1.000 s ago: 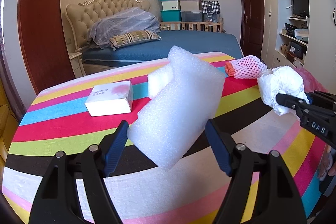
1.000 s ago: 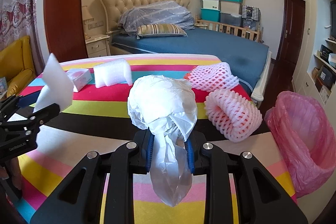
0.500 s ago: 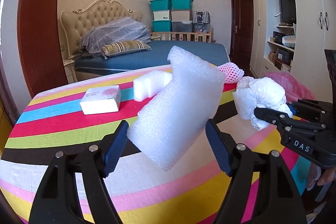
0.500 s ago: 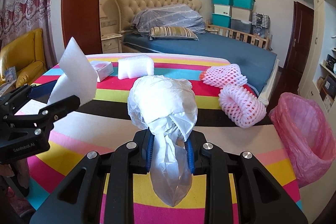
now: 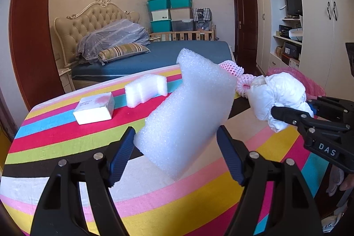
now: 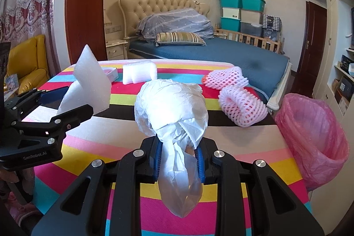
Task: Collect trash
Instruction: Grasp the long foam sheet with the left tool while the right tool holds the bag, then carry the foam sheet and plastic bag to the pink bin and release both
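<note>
My left gripper [image 5: 176, 143] is shut on a large white foam block [image 5: 188, 112] and holds it above the striped table [image 5: 66, 143]. The block also shows at the left of the right wrist view [image 6: 88, 85]. My right gripper [image 6: 178, 160] is shut on a crumpled white plastic bag [image 6: 172, 107], held above the table; the bag shows in the left wrist view [image 5: 281, 94]. A pink bin bag [image 6: 314, 134] hangs open at the table's right edge.
On the table lie a smaller white foam piece [image 6: 139, 73], a small white box [image 5: 94, 106] and two pink foam fruit nets [image 6: 242, 103] [image 6: 224, 77]. A bed [image 6: 210, 50] stands behind, a yellow armchair [image 6: 28, 65] at the left.
Both grippers have risen and drawn back from the table with their loads; the views now show more of the room. Neither grip has changed.
</note>
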Motion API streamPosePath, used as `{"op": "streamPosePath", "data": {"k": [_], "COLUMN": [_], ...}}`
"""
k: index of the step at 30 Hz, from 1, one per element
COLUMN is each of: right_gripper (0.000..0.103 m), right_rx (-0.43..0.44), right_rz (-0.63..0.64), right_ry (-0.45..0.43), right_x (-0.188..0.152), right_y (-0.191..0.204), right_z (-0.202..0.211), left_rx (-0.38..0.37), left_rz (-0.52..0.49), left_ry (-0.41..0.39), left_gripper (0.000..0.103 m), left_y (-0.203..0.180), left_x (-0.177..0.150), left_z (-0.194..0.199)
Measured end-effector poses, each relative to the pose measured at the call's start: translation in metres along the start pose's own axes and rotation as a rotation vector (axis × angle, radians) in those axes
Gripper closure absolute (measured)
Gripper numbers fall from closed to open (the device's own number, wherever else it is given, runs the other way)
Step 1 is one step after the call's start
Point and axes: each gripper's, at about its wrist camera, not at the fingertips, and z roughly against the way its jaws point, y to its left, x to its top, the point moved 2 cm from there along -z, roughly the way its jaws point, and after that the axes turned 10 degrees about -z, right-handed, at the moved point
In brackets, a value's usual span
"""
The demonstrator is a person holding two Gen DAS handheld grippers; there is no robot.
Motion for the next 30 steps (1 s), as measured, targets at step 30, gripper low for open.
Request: {"op": "streamPosePath", "data": {"k": [30], "right_gripper": [0.077], "right_rx": [-0.207], "right_rz": [-0.218], "right_ry": [-0.123], "right_x": [-0.002], "right_y": [-0.151], "right_z": [0.067], "left_rx": [-0.335], "left_rz": [-0.136], "left_ry": [0.046], "left_gripper": [0.030], "left_y": [-0.133], "left_x": [0.087], "left_z": [-0.052]}}
